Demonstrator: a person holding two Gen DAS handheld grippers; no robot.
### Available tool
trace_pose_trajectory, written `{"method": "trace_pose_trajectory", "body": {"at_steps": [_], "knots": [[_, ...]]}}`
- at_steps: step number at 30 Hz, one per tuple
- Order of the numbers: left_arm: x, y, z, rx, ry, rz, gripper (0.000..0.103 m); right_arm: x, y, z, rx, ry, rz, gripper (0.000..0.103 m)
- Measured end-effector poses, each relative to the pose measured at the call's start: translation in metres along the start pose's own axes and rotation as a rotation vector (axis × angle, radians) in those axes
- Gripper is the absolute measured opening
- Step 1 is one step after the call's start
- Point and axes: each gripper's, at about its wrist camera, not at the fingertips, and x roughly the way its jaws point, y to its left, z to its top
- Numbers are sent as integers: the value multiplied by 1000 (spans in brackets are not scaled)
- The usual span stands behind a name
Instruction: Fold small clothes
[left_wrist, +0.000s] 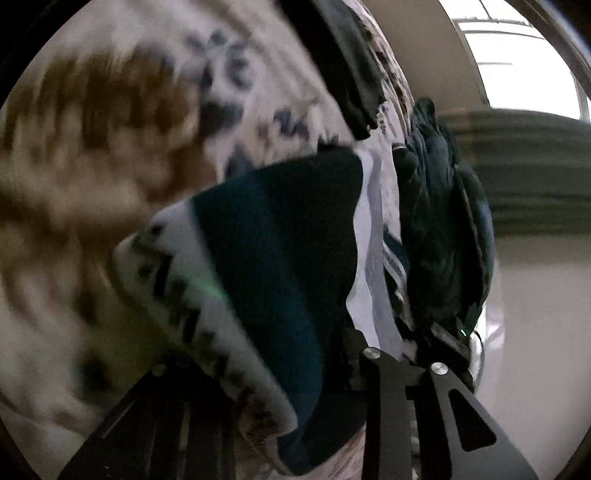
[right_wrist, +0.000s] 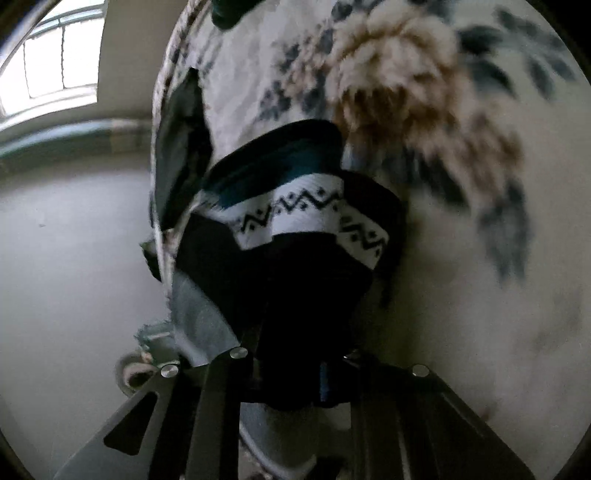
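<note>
A small dark teal knit garment (left_wrist: 280, 236) with a white band of black zigzag pattern hangs in front of the left wrist camera. It drapes over my left gripper (left_wrist: 325, 354), which is shut on it, fingertips hidden by the cloth. In the right wrist view the same garment (right_wrist: 306, 218) bunches over my right gripper (right_wrist: 295, 354), which is also shut on it, fingertips hidden. Both grippers hold it lifted above a floral cloth surface (right_wrist: 443, 110).
The floral white, brown and blue cloth (left_wrist: 92, 147) covers the surface. Other dark clothes (left_wrist: 439, 229) lie at its edge, with a dark piece (left_wrist: 351, 74) farther back. A pale floor (right_wrist: 74, 258), a wall and a bright window (right_wrist: 55, 55) lie beyond.
</note>
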Motion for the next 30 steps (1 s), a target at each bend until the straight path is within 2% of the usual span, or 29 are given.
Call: {"method": "trace_pose_trajectory", "body": {"at_steps": [4, 6, 7, 8, 9, 11, 12, 13, 14, 15, 16, 18, 19, 22, 25, 26, 27, 29, 30], "knots": [[-15, -12, 49, 137, 99, 23, 25, -15, 10, -92, 50, -38, 15, 17], [-13, -13, 70, 194, 170, 57, 32, -10, 11, -141, 103, -53, 0, 17], [-7, -15, 79, 227, 207, 80, 40, -2, 11, -165, 112, -51, -19, 19], [-2, -17, 84, 259, 226, 115, 51, 6, 12, -180, 111, -42, -37, 22], [-1, -17, 87, 291, 230, 176, 58, 15, 10, -191, 110, -21, -80, 25], [-9, -17, 87, 308, 216, 201, 61, 23, 2, -201, 118, 19, -138, 31], [-15, -21, 85, 300, 189, 200, 61, 19, -1, -202, 130, 18, -136, 44], [-24, -22, 81, 288, 162, 203, 68, 9, -4, -201, 134, 8, -146, 53], [-36, -23, 73, 276, 130, 203, 77, -1, -4, -200, 125, -9, -159, 54], [-46, -21, 63, 274, 100, 207, 79, -15, -3, -196, 107, -32, -174, 57], [-57, -15, 54, 275, 80, 218, 79, -29, -1, -193, 85, -53, -194, 61], [-64, -12, 47, 241, 36, 223, 79, -55, 2, -182, 41, -115, -269, 64], [-65, -10, 46, 215, 25, 208, 79, -65, 3, -171, 27, -136, -283, 67], [-55, -1, 55, 169, 9, 198, 79, -72, 7, -124, -4, -156, -275, 68], [-30, -8, 74, 215, 10, 248, 79, -48, 15, -60, -89, -154, -276, 67], [-19, -14, 82, 268, 9, 298, 79, -35, 16, -43, -90, -142, -285, 67], [-10, -18, 89, 315, 16, 321, 79, -17, 17, -25, -94, -103, -270, 68], [4, -21, 98, 353, 40, 313, 77, 15, 14, 3, -95, -22, -272, 67], [9, -21, 101, 355, 51, 298, 70, 21, 14, 11, -102, -24, -257, 52]]}}
